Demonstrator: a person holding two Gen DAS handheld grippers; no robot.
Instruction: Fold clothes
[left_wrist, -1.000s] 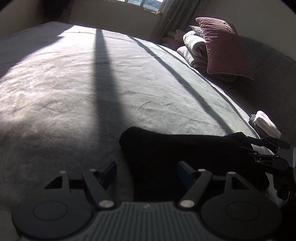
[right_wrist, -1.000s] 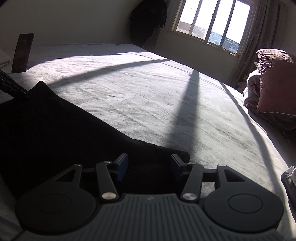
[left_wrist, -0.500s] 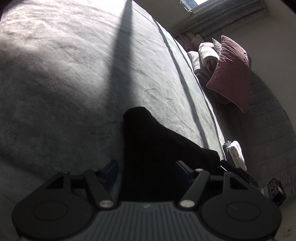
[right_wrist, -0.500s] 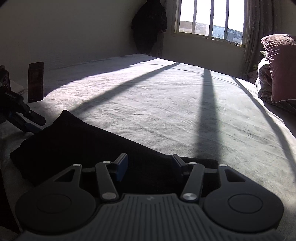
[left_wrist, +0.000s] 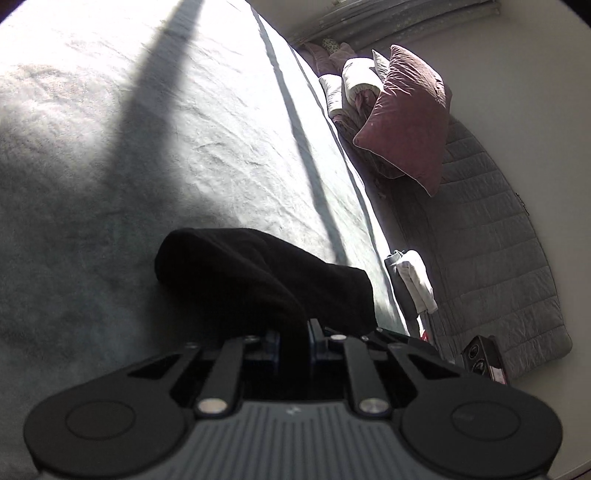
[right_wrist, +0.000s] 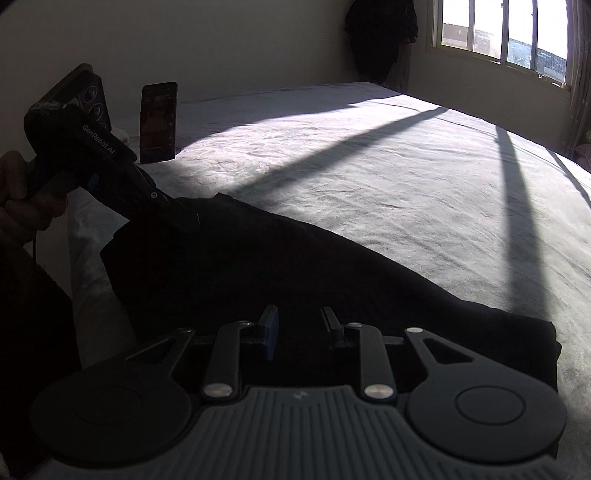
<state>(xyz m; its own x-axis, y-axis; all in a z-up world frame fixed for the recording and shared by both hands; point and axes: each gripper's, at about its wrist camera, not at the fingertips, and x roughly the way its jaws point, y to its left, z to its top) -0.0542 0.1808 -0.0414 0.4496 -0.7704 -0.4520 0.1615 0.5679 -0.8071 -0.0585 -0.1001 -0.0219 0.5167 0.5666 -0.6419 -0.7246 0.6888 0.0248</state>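
Both tongs have just been closing. We now have the left tongs clamped on a bunched edge of the black garment. Our right tongs stand narrowed over the near edge, grip undeterminable. That garment lies along the near side of the bed. Risk: an unclamped right edge slips, skewing the fold.

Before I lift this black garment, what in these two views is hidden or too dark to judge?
- Right claw, right wrist view: black cloth sits between the fingers, but black on black hides whether the pads press it.
- Black garment, both views: near edge is cut off behind the claw bodies, and the folds are lost in darkness.
- Left claw, left wrist view: just closed on a bunch of cloth; how many layers is unreadable.
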